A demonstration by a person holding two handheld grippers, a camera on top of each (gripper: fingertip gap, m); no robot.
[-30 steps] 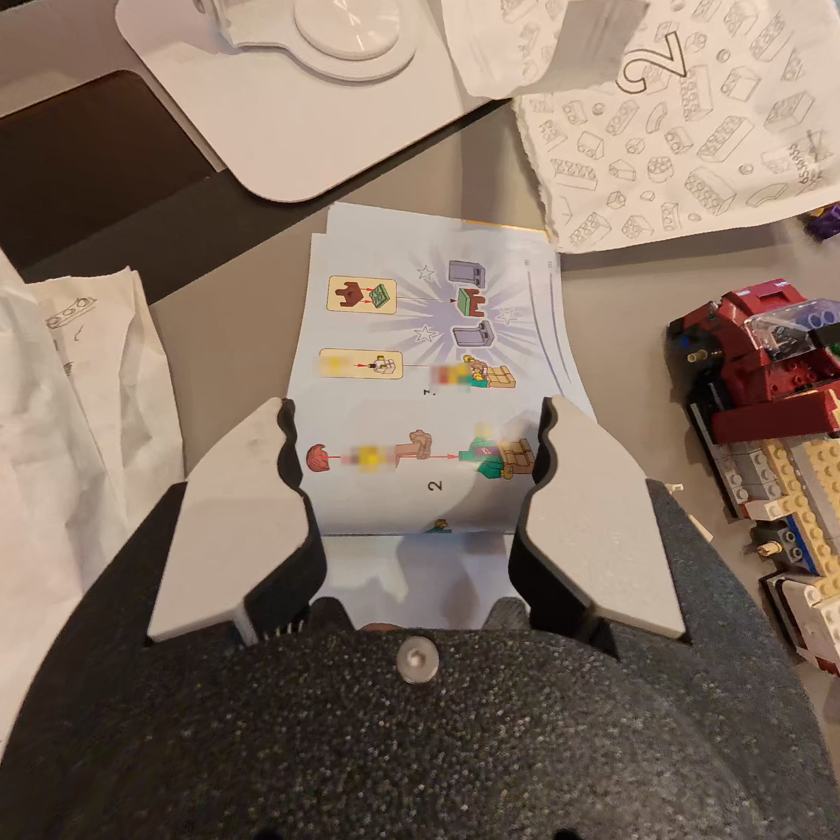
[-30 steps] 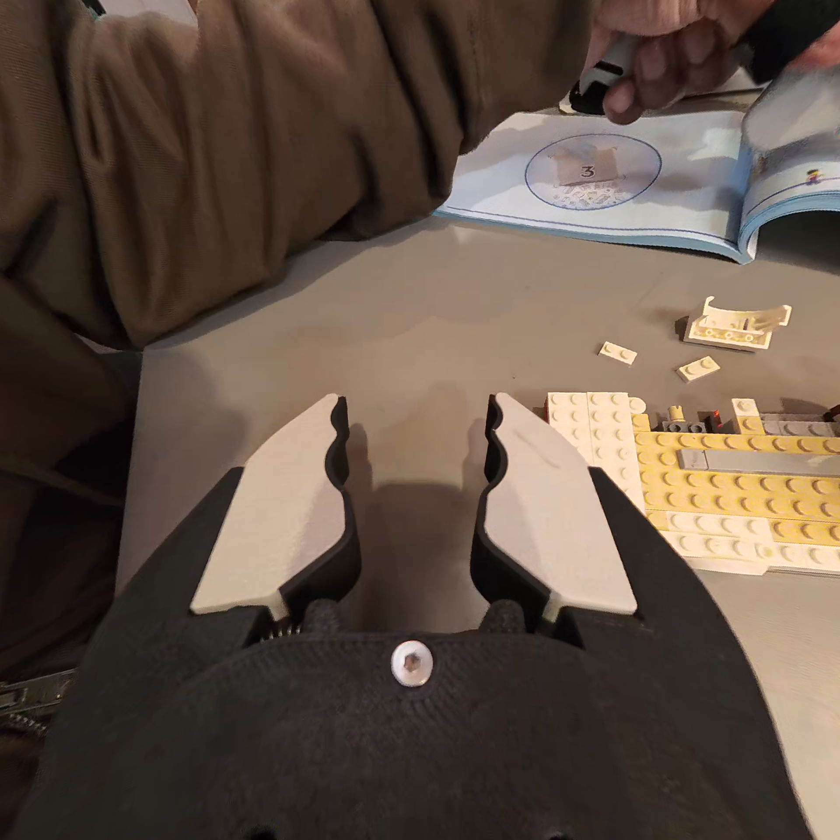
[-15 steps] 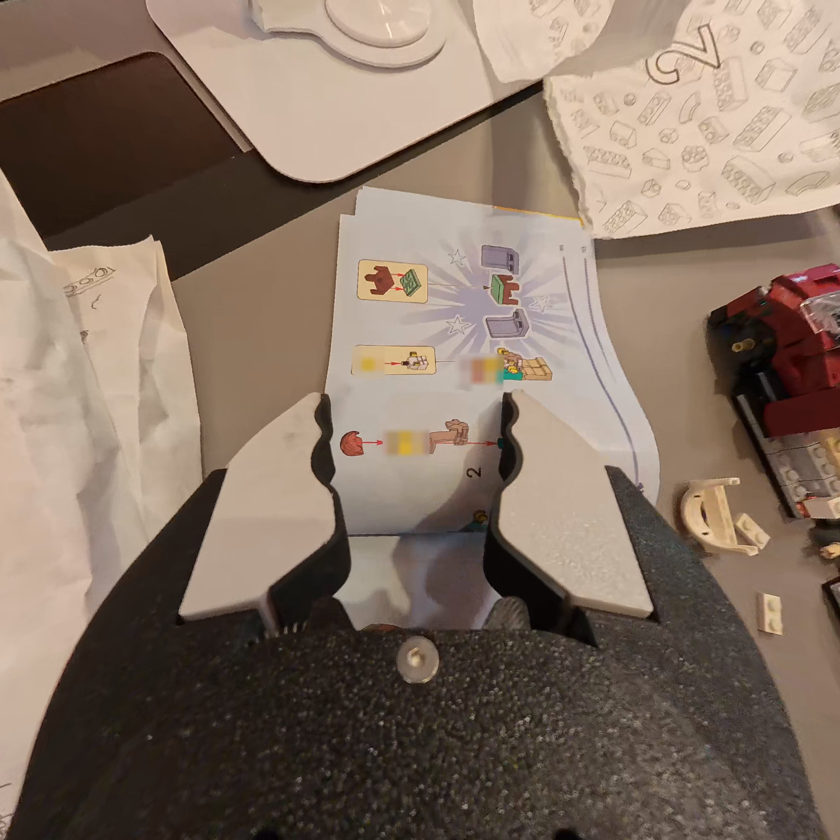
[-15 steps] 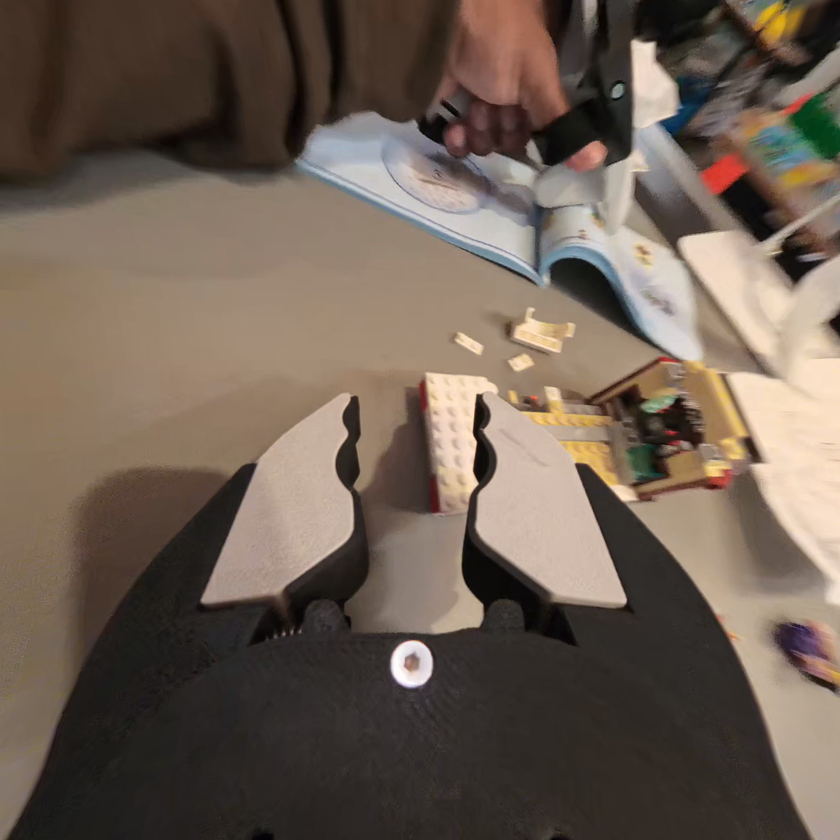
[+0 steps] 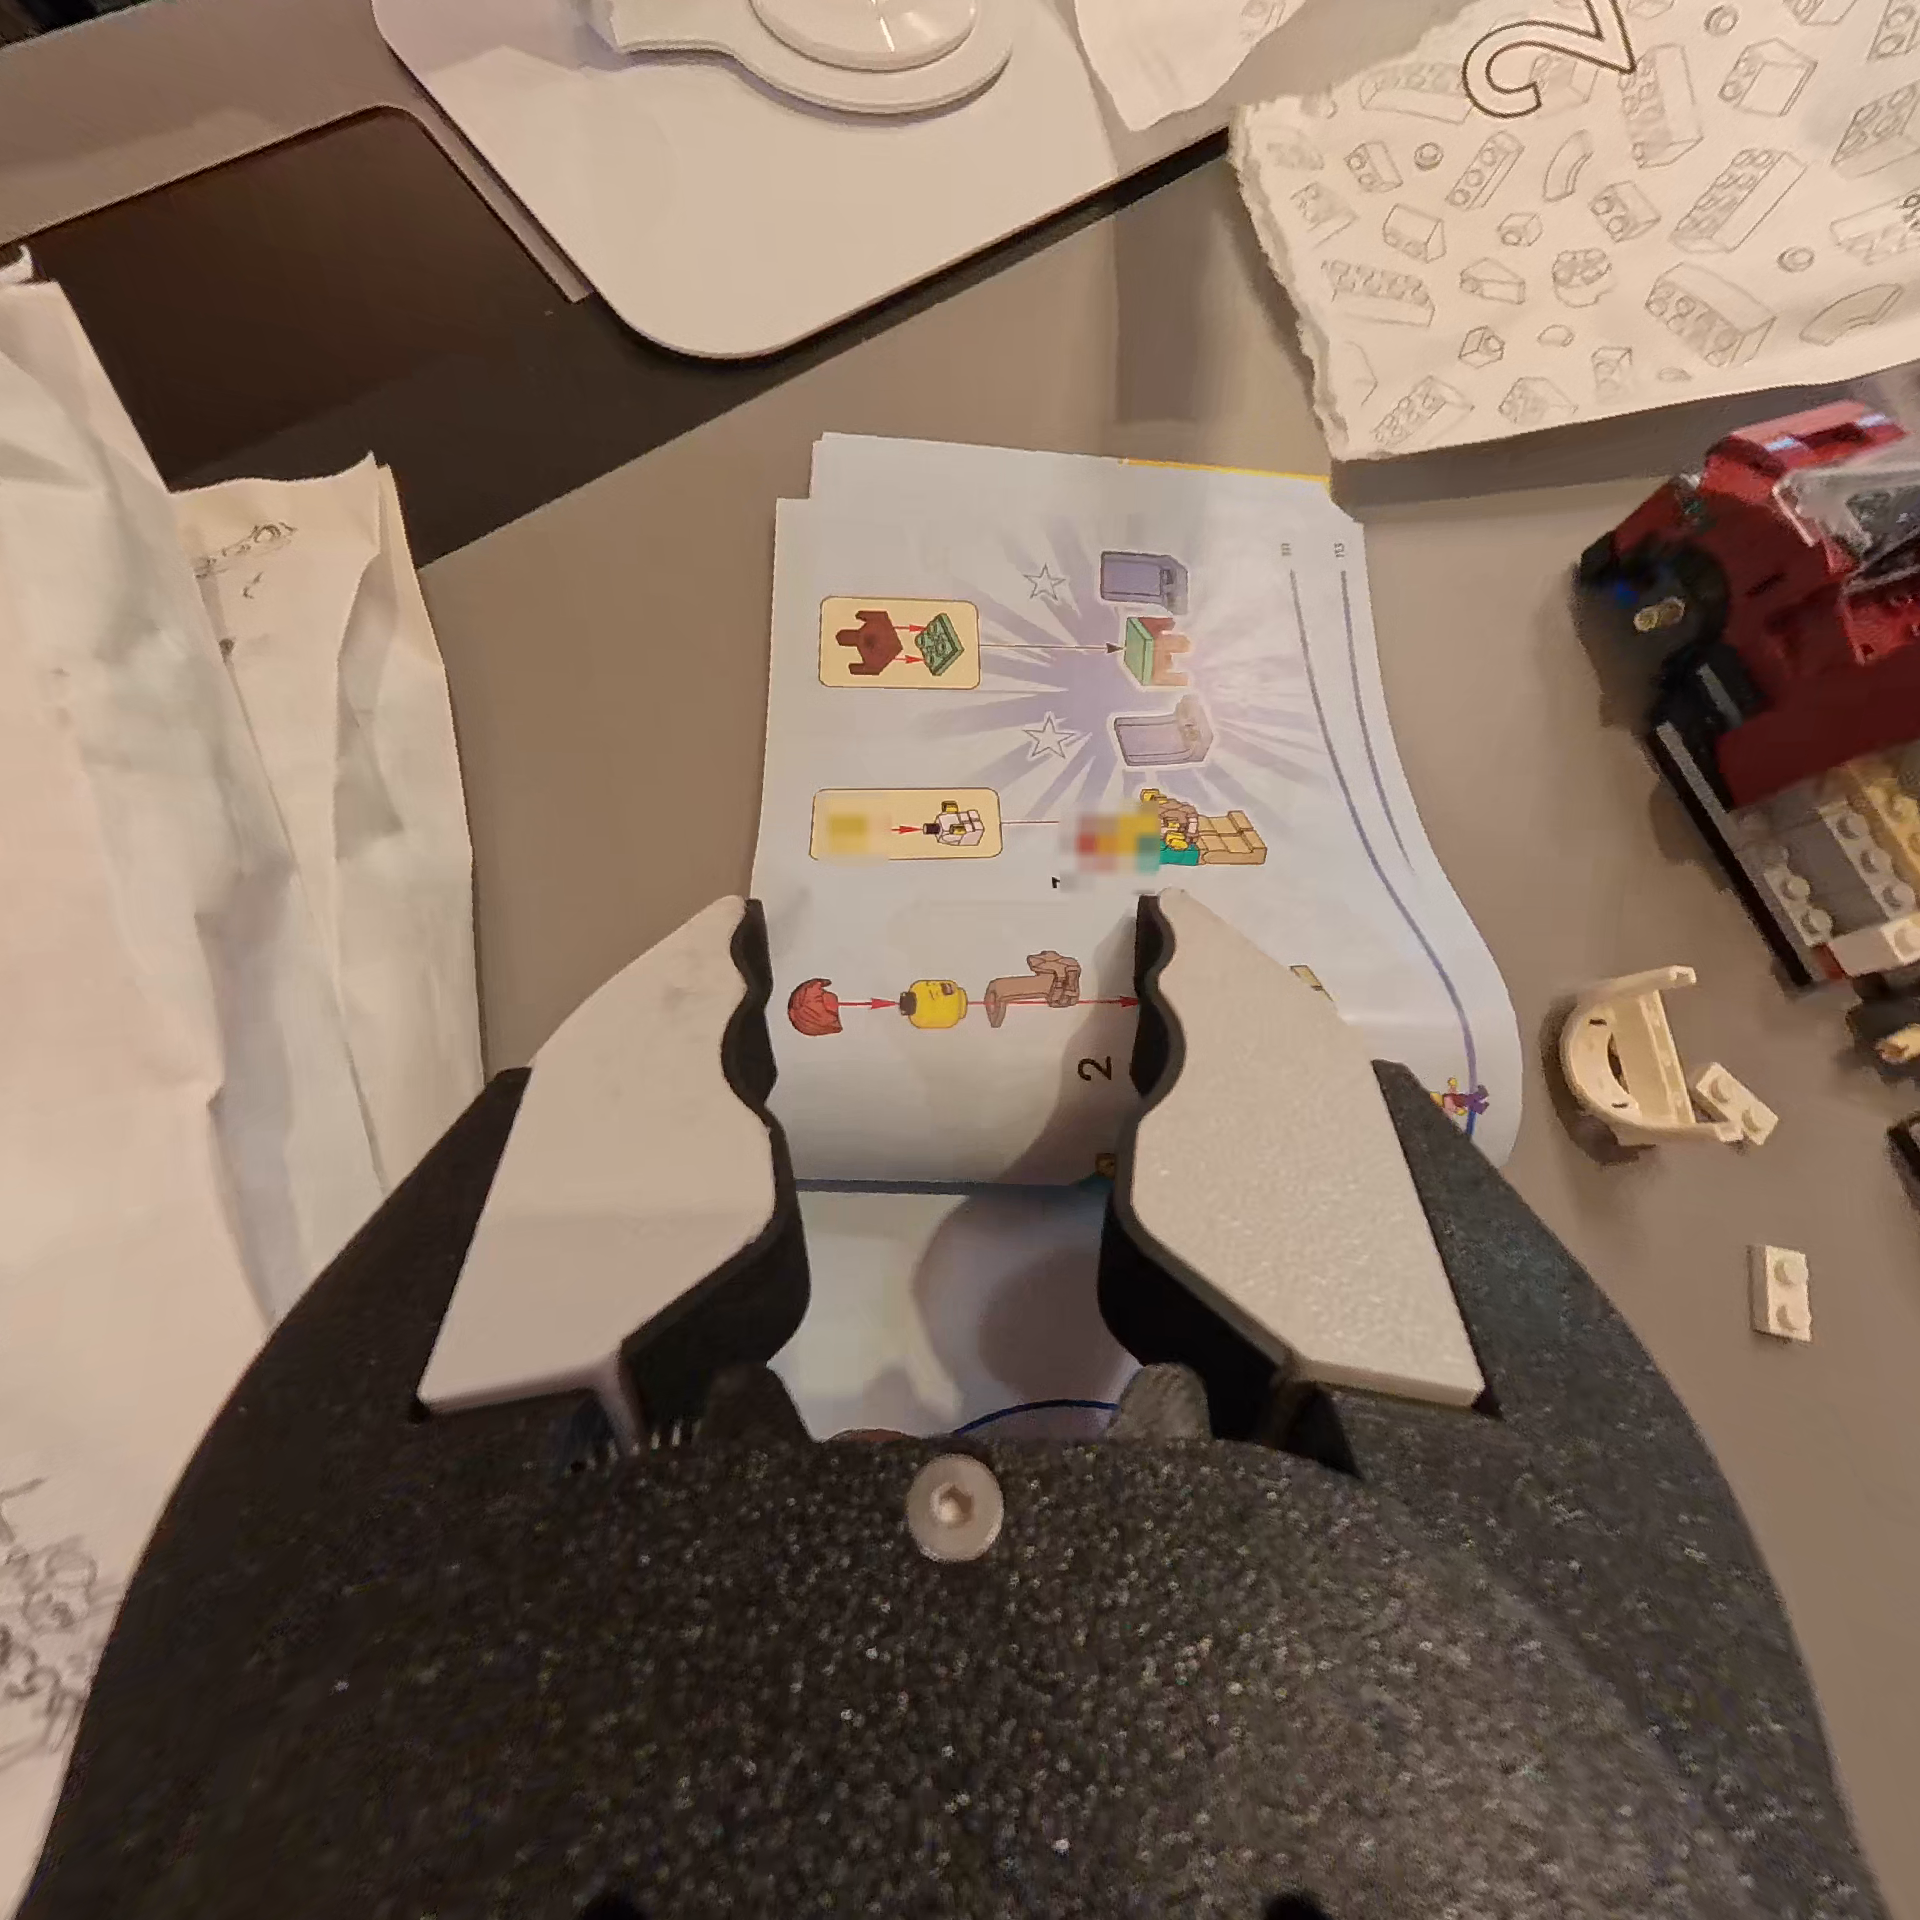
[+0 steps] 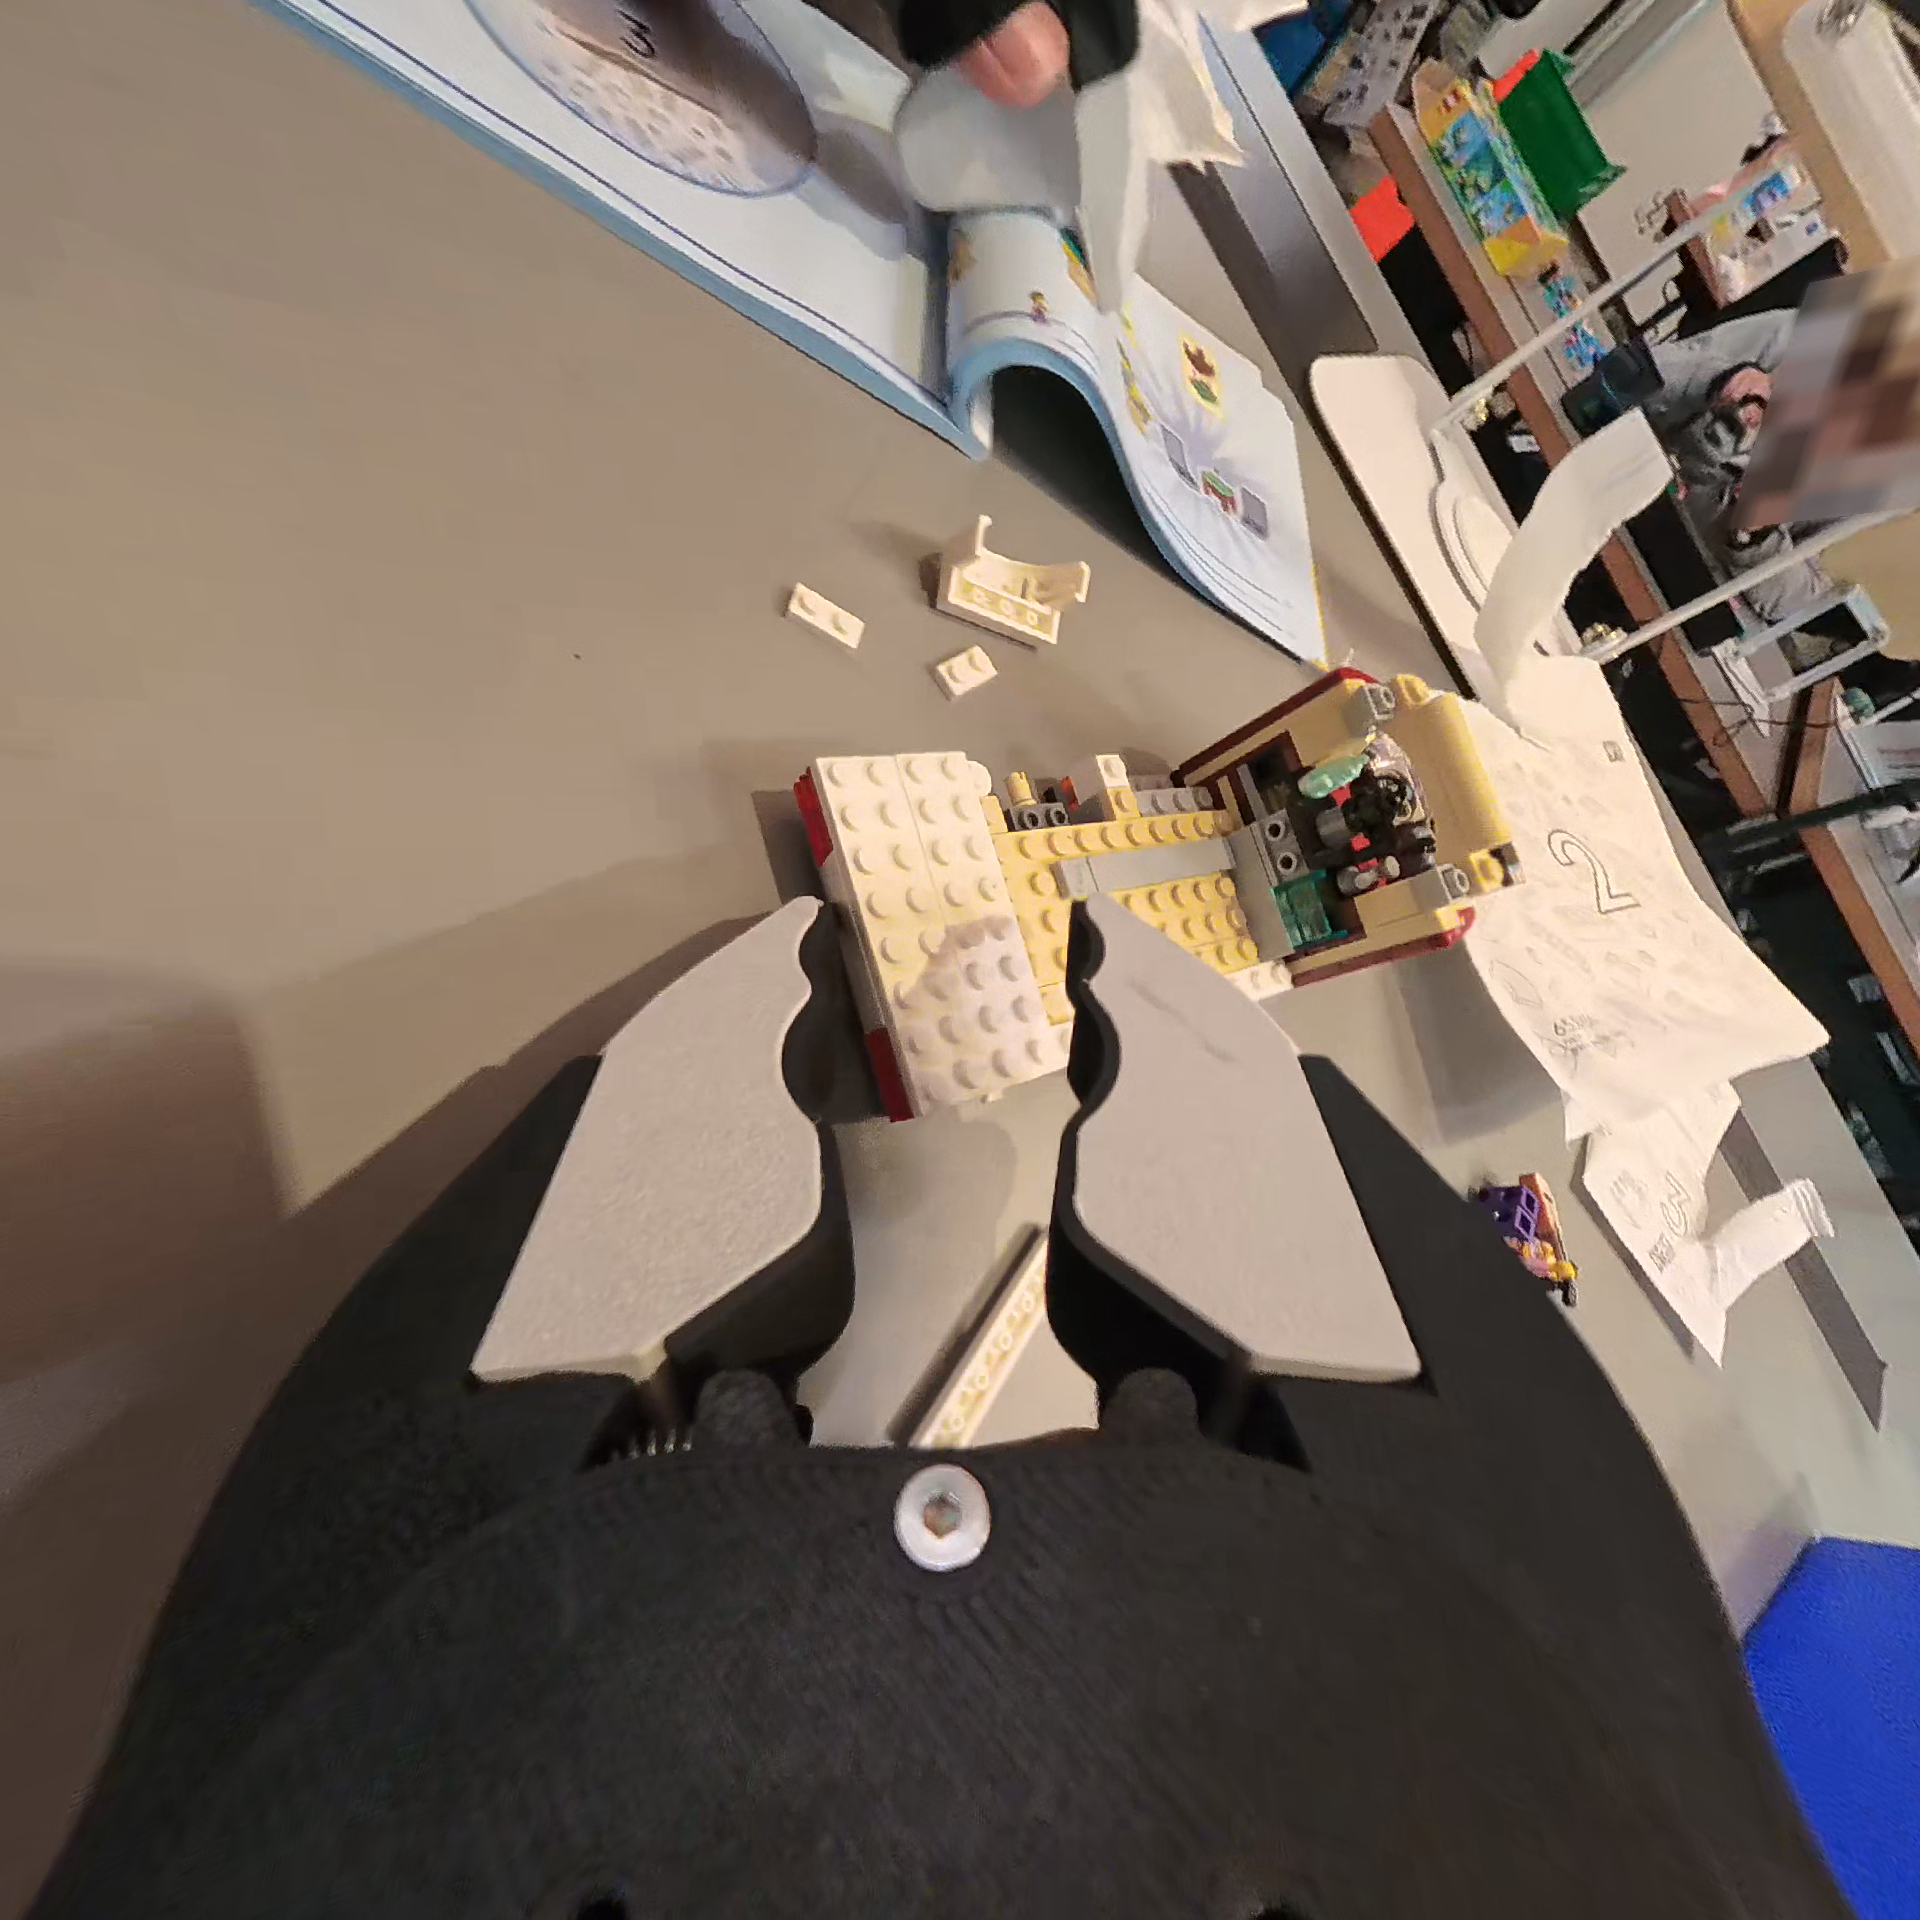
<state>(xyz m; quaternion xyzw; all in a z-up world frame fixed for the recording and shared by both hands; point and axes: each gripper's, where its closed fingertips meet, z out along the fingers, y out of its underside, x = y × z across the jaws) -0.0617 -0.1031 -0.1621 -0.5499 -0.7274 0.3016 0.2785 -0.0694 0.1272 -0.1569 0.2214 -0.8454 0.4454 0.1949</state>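
My left gripper (image 5: 945, 904) is open and hovers low over an open instruction booklet (image 5: 1039, 727). Its left fingertip is at the page's left edge and its right fingertip is over the page. It also shows in the right wrist view (image 6: 1039, 125), with a hand, on the booklet (image 6: 727, 208), whose page arches up. My right gripper (image 6: 945, 909) is open. Its fingers straddle the white studded end of a tan, white and dark-red brick model (image 6: 935, 852) on the grey table. I see no firm press on the model. The model also shows in the left wrist view (image 5: 1787, 644).
A cream arch piece (image 6: 997, 592) and small white plates (image 6: 826, 613) lie between the model and the booklet. Printed paper bags (image 5: 1610, 208) (image 5: 156, 831) flank the booklet. A white stand base (image 5: 727, 187) is behind. A long cream plate (image 6: 987, 1351) lies under my right gripper. A purple piece (image 6: 1522, 1226) is to its right. The long cream plate (image 6: 987, 1351) is closer to my right gripper, around 8 cm from its tips; the left tips are 25 cm off.
My left jaws narrowed over the booklet page and stayed above it. My right gripper swung from bare table to the model's white end, and its jaws narrowed around it.
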